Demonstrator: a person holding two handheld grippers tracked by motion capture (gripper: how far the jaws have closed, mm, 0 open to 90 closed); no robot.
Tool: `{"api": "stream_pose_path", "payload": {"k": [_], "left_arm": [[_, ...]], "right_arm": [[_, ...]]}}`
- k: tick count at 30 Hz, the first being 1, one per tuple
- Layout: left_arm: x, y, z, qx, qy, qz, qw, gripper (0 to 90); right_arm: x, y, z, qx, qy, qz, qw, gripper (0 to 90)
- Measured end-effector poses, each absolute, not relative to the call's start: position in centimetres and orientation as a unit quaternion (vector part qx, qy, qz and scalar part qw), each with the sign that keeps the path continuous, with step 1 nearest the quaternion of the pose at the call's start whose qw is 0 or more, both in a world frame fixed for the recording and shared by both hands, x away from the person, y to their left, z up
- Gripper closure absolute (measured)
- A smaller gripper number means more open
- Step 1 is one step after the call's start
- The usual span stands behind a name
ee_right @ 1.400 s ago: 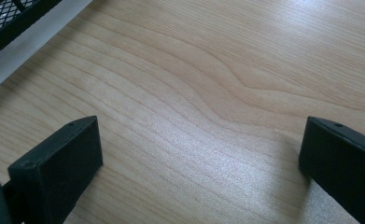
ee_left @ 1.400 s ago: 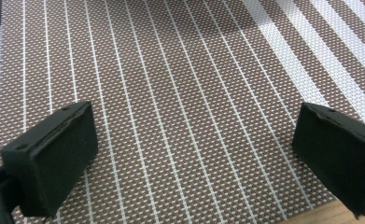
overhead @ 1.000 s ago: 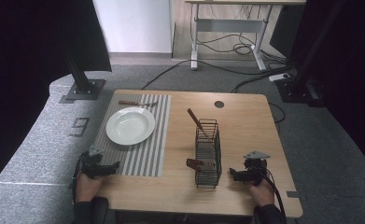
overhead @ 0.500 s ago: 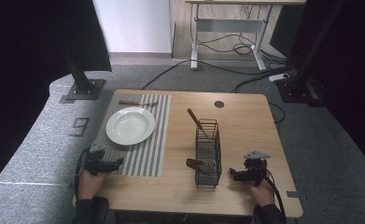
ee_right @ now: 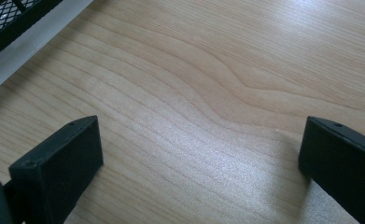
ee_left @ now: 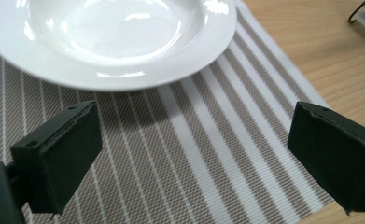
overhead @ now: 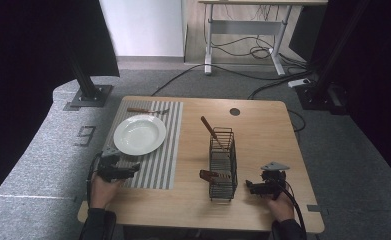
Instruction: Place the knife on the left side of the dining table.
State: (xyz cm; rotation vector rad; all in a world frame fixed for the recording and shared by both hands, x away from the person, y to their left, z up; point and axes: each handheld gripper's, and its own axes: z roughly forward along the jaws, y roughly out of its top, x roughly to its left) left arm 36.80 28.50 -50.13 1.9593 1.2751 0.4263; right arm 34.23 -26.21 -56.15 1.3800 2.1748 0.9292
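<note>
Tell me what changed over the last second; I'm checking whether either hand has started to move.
The left gripper edged forward and inward over the striped placemat, toward the white plate, jaws open and holding nothing. The right gripper stayed open beside the wire basket; plate, basket and utensils did not move.

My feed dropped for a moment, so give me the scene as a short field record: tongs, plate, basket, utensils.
left tongs: open, over the striped placemat, just short of the plate
right tongs: open, over bare table, right of the basket
plate: white, empty, on the placemat
wire basket: upright, holds wooden-handled utensils
loose utensil: beyond the plate
</note>
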Motion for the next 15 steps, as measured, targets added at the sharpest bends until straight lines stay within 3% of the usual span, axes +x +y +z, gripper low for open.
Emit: {"api": "stream_pose_path", "payload": {"k": [15], "left_arm": [[38.2,25.7,-47.0,0.766,0.478,0.166,0.396,0.0]], "right_arm": [[34.2,-26.2,-56.2,0.494,0.778,0.332,0.200,0.0]]}}
